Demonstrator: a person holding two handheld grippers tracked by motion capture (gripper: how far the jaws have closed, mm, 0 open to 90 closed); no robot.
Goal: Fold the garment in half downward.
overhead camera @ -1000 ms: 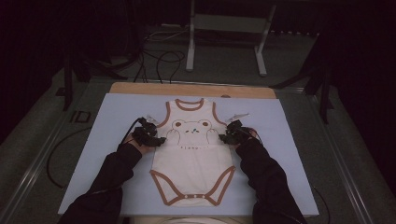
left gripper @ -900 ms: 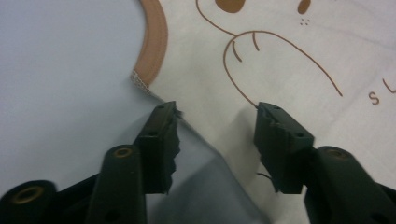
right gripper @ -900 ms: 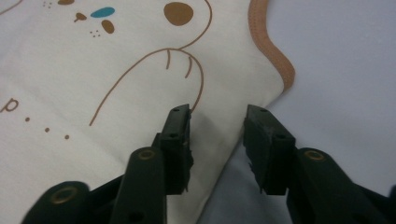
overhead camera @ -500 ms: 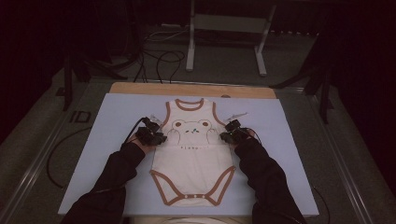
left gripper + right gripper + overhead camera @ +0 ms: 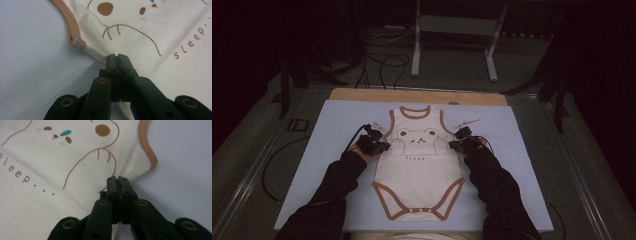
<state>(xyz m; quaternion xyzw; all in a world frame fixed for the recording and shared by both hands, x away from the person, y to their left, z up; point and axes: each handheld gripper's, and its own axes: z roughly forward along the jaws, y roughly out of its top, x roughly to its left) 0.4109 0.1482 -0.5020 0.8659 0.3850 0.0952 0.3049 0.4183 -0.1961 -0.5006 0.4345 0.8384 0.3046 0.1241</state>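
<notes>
A cream baby bodysuit (image 5: 419, 170) with brown trim and a bear print lies flat on the light blue mat (image 5: 337, 125). My left gripper (image 5: 383, 146) is at its left side seam just below the armhole. In the left gripper view, the jaws of this gripper (image 5: 117, 57) have just been closing and now pinch the fabric edge (image 5: 100, 53). My right gripper (image 5: 454, 145) is at the opposite side seam. Its jaws have also just been closing, and the gripper (image 5: 117, 179) is shut on the cloth (image 5: 50, 170) under the right armhole.
A wooden table edge (image 5: 362, 94) shows beyond the mat. A small white object (image 5: 468, 121) lies on the mat near the right shoulder strap. Metal stand legs (image 5: 416, 45) and cables (image 5: 382, 60) are on the floor behind.
Both grippers' jaws have closed onto the bodysuit's side edges. The hands have stayed almost where they were.
</notes>
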